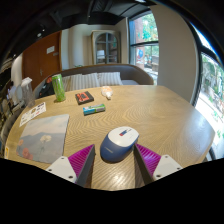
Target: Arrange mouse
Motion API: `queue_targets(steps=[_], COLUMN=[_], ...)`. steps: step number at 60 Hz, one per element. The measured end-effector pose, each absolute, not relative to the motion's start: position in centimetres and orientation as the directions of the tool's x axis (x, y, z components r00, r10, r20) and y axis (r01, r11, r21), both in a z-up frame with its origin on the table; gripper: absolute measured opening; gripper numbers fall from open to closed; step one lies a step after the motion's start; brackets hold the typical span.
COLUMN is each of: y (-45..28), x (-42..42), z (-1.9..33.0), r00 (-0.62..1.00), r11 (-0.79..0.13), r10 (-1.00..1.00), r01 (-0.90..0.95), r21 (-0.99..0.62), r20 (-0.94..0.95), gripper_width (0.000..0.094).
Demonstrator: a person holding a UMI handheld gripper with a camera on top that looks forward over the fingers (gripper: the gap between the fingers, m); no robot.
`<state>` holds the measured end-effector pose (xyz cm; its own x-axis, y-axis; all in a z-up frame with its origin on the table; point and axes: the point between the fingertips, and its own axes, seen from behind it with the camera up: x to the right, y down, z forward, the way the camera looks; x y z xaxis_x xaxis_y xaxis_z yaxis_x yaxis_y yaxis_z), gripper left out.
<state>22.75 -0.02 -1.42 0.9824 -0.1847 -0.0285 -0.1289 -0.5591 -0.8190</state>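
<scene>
A white and blue-grey computer mouse [118, 143] lies on the round wooden table [150, 110]. It sits between the tips of my gripper [112, 158], with a gap at each side. The gripper is open; its two magenta pads [82, 160] stand left and right of the mouse's near end. The mouse rests on the table on its own.
A grey mouse mat [40, 135] lies to the left of the fingers. Beyond are a small teal box [93, 110], a dark red-patterned item [84, 98], a green bottle [59, 88], a white cup [107, 92] and a printed sheet [32, 112]. A bench and windows stand behind the table.
</scene>
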Motion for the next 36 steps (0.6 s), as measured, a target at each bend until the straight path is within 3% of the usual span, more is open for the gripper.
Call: queue_targets(steps=[18,22,26,36], y=[4.6,4.7,4.7,3.9], x=[22.7,22.2,21.6,21.9], z=[-1.5,-1.5,-1.4,-1.2], r00=[0.97,0.968,0.971,0.951], r11=[-0.57,-0.568,-0.565,-0.567], r10=[-0.241,-0.248,-0.238,-0.306], r01=[-0.168,-0.168,-0.166,-0.212], r21=[-0.804,-0.806,-0.808,-0.796], r20=[-0.032,-0.027,-0.033,-0.036], gripper_width=[0.0783,0.0705,0.0548,0.0445])
